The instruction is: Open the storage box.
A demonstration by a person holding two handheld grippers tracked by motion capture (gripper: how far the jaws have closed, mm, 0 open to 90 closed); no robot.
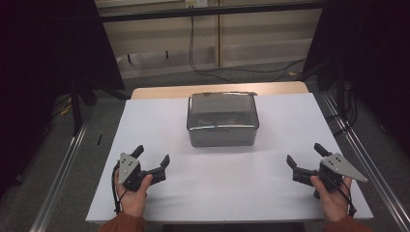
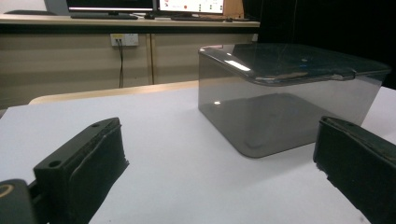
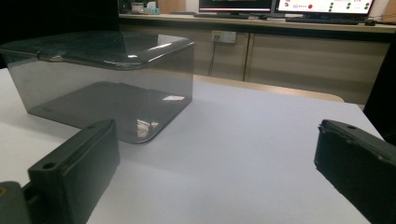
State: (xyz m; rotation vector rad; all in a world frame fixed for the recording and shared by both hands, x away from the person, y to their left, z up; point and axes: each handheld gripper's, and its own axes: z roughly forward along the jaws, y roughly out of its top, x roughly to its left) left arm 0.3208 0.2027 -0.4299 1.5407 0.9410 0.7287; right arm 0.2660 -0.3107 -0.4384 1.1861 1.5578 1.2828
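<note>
White worktop (image 1: 159,121); smoky lidded box (image 1: 222,119) sits mid-back, long axis crosswise, roughly equidistant from left gripper (image 1: 153,153) and right gripper (image 1: 305,153); both gape empty near the front corners.

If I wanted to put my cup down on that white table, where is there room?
Plenty: the white table is bare left and right of the smoky lidded box, and in the wide strip between the box and the two open grippers, left gripper and right gripper. Only the near corners, where the hands rest, are taken.

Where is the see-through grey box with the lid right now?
In the high view the grey box sits on the white table, centred toward its far edge, ahead of and between both open grippers.
</note>
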